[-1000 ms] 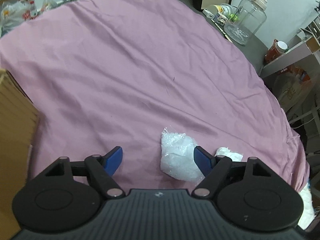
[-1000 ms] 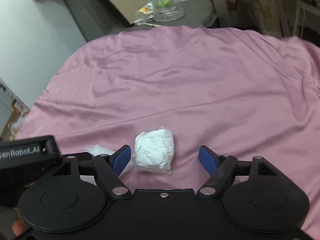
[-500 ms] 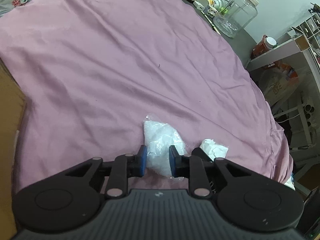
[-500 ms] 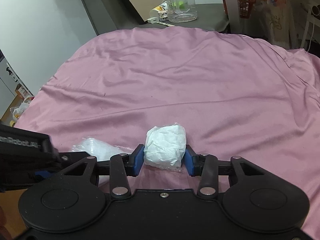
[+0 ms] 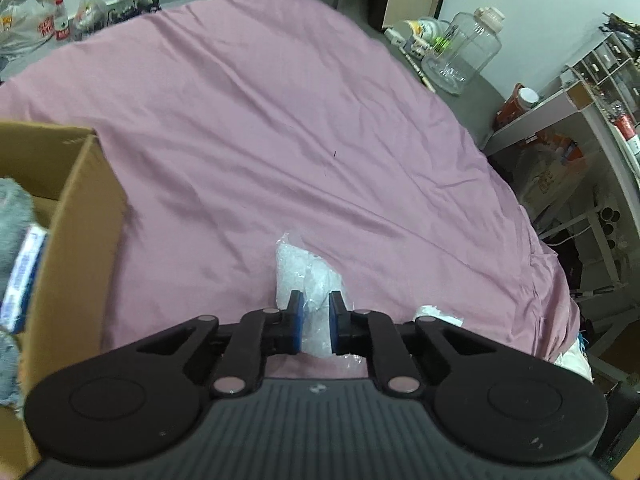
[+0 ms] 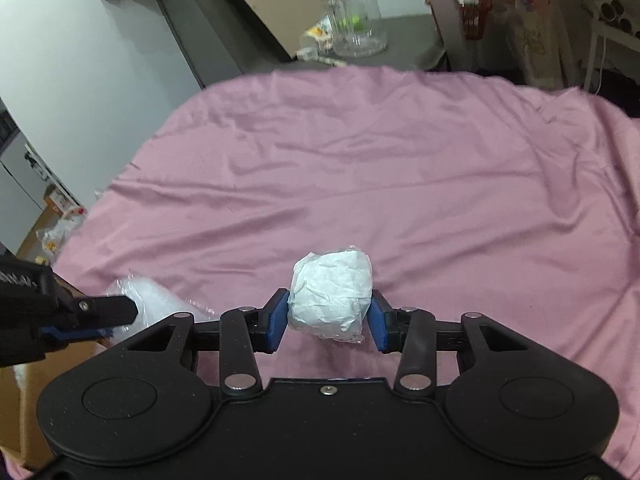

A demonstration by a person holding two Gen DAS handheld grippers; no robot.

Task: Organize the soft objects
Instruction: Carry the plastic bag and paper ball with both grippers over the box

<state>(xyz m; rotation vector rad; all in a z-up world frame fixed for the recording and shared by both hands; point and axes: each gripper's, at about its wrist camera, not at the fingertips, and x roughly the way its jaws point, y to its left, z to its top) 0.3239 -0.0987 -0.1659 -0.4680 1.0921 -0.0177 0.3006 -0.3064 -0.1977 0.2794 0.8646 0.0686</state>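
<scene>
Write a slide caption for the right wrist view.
Right gripper clamps a crumpled white bundle above the pink sheet.

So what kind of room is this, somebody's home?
Probably a lived-in home or workroom doubling as storage, though I can't be sure. A wrinkled pink sheet covers the work surface, a big clear plastic jar stands on a grey side table, and cluttered shelves and bags line the walls.

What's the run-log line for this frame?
left tongs: shut on plastic bag | right tongs: shut on paper wad | box: left
</scene>
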